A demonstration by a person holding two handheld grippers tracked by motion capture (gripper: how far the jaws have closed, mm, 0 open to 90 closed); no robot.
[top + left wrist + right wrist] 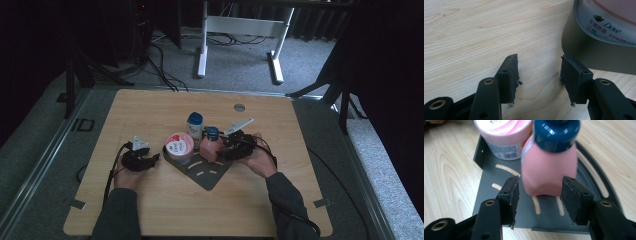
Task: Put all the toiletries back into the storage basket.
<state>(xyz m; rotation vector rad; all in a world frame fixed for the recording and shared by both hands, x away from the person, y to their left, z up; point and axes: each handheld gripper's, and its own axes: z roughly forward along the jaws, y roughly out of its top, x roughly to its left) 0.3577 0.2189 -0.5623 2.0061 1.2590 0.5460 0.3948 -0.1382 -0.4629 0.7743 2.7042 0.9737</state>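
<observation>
The right tool (pixel 539 192) brackets the base of the pink bottle (pixel 549 167). Its jaws stand either side of the bottle with a visible gap at each pad, so it is open around the bottle and not gripping. No earlier position can be judged here. The bottle stands upright with a dark blue cap on the grey slotted tray (pixel 484 182), just beside the pink tub (pixel 504 135).

The left tool (pixel 539 75) is open and empty, resting over bare desk just beside the tray wall and the tub (pixel 609 22).

Recommended procedure for the step in hand, judged to be a grasp of the bottle:
- Centre the bottle between the pads (pixel 512 192) before closing; the left gap looks narrower than the right.
- Close on the flat lower body, not on the tapered shoulder below the cap.
- Keep the jaws level so the bottle does not tilt into the tub.
- Lift straight up to clear the tray rim.

In the high view, the right tool (pixel 235 146) and left tool (pixel 140 159) flank the tray (pixel 205 175). A white bottle (pixel 194 126) with a blue cap stands behind the tub.

The surface is a light wooden desk (pixel 150 110) with rounded corners and a round grommet (pixel 239 107) near the far edge. The room is dim, with grey carpet, dark stands, trailing cables and a white desk frame (pixel 240 30) beyond.
</observation>
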